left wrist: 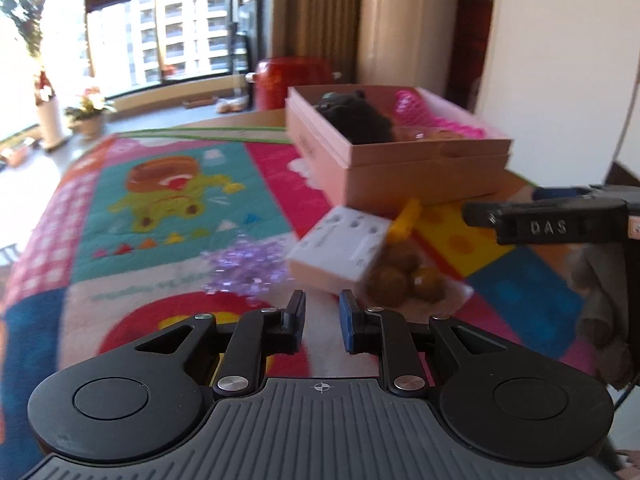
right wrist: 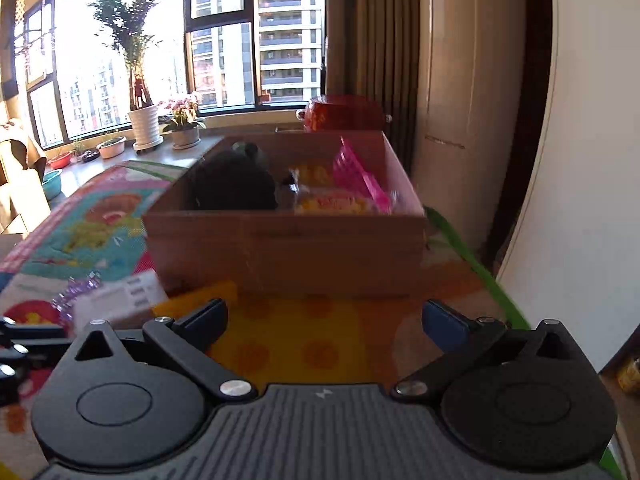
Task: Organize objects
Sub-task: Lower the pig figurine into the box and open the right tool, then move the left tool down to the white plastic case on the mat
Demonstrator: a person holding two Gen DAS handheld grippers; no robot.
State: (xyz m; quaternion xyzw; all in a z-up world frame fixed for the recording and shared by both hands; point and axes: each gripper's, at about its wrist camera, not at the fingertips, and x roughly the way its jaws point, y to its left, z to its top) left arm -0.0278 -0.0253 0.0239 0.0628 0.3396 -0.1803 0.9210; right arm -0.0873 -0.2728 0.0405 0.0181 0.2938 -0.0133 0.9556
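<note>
A pink open box [left wrist: 400, 160] stands on a colourful play mat [left wrist: 160, 208]; it holds a black soft thing [left wrist: 356, 116] and a pink plastic piece [left wrist: 416, 112]. In front of it lie a white flat box [left wrist: 340, 248], a bag of brown balls [left wrist: 404, 276] with a yellow clip [left wrist: 406, 220], and a purple sparkly thing [left wrist: 248, 268]. My left gripper [left wrist: 322, 320] is open by a narrow gap and empty, just short of the white box. My right gripper [right wrist: 324, 316] is wide open and empty, facing the box [right wrist: 288, 248]; the white box [right wrist: 116, 300] lies to its left.
A red pot [left wrist: 292, 80] stands behind the box. Potted plants [right wrist: 144, 120] line the window sill. A white wall [right wrist: 592, 160] and curtain are at the right. The mat's green edge [right wrist: 480, 268] runs along the right side.
</note>
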